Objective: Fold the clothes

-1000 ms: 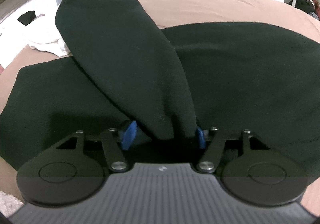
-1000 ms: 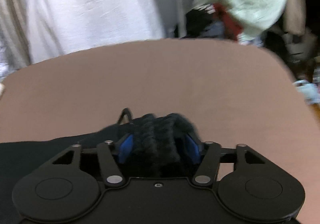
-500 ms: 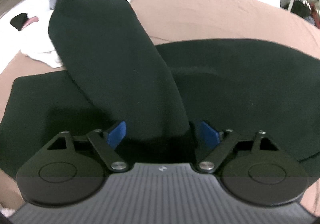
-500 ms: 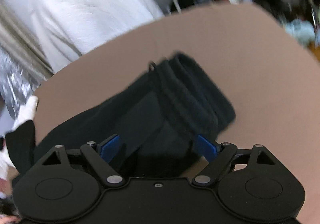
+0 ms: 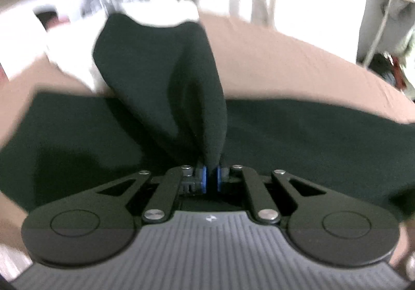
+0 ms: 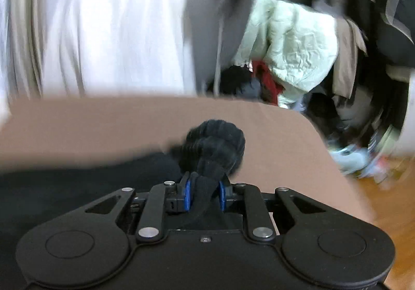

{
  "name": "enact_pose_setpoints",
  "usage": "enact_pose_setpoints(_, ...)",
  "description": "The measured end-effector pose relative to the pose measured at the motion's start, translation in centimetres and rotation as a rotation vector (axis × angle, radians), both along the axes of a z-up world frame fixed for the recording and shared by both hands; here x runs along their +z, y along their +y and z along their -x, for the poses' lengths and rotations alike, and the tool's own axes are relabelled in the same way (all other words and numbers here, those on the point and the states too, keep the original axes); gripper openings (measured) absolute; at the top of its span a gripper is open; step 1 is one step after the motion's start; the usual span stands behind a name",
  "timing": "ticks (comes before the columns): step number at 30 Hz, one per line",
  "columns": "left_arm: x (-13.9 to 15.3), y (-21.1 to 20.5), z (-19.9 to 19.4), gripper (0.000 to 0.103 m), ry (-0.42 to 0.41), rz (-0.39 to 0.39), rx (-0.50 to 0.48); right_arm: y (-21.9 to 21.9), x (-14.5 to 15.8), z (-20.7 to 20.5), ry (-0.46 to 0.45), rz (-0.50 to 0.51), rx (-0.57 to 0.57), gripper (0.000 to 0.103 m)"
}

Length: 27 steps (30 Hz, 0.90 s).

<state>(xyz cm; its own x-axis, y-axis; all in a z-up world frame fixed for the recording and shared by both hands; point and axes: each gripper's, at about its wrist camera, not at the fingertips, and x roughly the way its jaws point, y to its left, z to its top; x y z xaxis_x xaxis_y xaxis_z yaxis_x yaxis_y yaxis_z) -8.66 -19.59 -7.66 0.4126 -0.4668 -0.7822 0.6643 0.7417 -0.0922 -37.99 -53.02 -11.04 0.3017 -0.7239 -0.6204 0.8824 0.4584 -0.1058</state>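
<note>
A black sweater (image 5: 311, 139) lies spread on a brown bed cover (image 5: 285, 64). My left gripper (image 5: 210, 178) is shut on a fold of the sweater's black sleeve (image 5: 160, 77), which rises away from the jaws toward the far left. In the right wrist view my right gripper (image 6: 205, 194) is shut on the bunched ribbed hem (image 6: 215, 145) of the same sweater (image 6: 77, 186), lifted a little above the brown cover (image 6: 129, 124).
White clothes (image 5: 160, 12) lie at the bed's far left edge behind the sleeve. Pale curtains (image 6: 103, 25) hang behind the bed. A heap of mixed clothes (image 6: 298, 46) stands at the right, beside wooden floor (image 6: 389, 199).
Both grippers stood open around the cloth half a second ago and have now shut on it. The sleeve is pinched into a narrow fold and the hem is bunched up.
</note>
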Motion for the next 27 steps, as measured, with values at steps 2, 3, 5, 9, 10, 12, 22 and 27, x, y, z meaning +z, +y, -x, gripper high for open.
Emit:
enact_pose_setpoints(2, -2.7, -1.2, 0.8, 0.02, -0.005, -0.138, -0.024, -1.7, -2.0, -1.1, 0.106, -0.122, -0.017, 0.024)
enact_pose_setpoints(3, -4.1, -1.9, 1.2, 0.026, -0.008, -0.207, -0.036, -2.4, -2.5, -1.2, 0.12, -0.176, -0.043, 0.032)
enact_pose_setpoints(5, -3.5, -2.2, 1.7, 0.033, -0.05, -0.242, -0.054, -3.0, -2.8, -1.0, 0.132, -0.226, -0.098, 0.048)
enact_pose_setpoints(9, -1.2, -1.8, 0.4, 0.052, -0.081, -0.237, -0.048, 0.8, 0.1, -1.5, 0.044, -0.119, -0.171, 0.067)
enact_pose_setpoints(10, -0.5, -1.4, -0.6, 0.054, -0.07, -0.221, -0.035, 2.0, 1.0, -1.7, 0.016, -0.085, -0.186, 0.068)
enact_pose_setpoints(12, 0.8, -0.6, -2.7, 0.061, -0.047, -0.187, -0.009, 5.0, 2.6, -4.1, -0.051, -0.025, -0.069, 0.068)
enact_pose_setpoints(22, 4.7, 4.1, -12.7, 0.063, 0.072, 0.003, 0.152, 13.0, 0.0, -27.6, -0.51, -0.717, 0.719, 0.068)
enact_pose_setpoints(27, -1.8, 6.4, -15.0, 0.062, 0.078, -0.167, 0.265, 15.2, -5.3, -39.5, -0.426, -0.785, 0.678, 0.07)
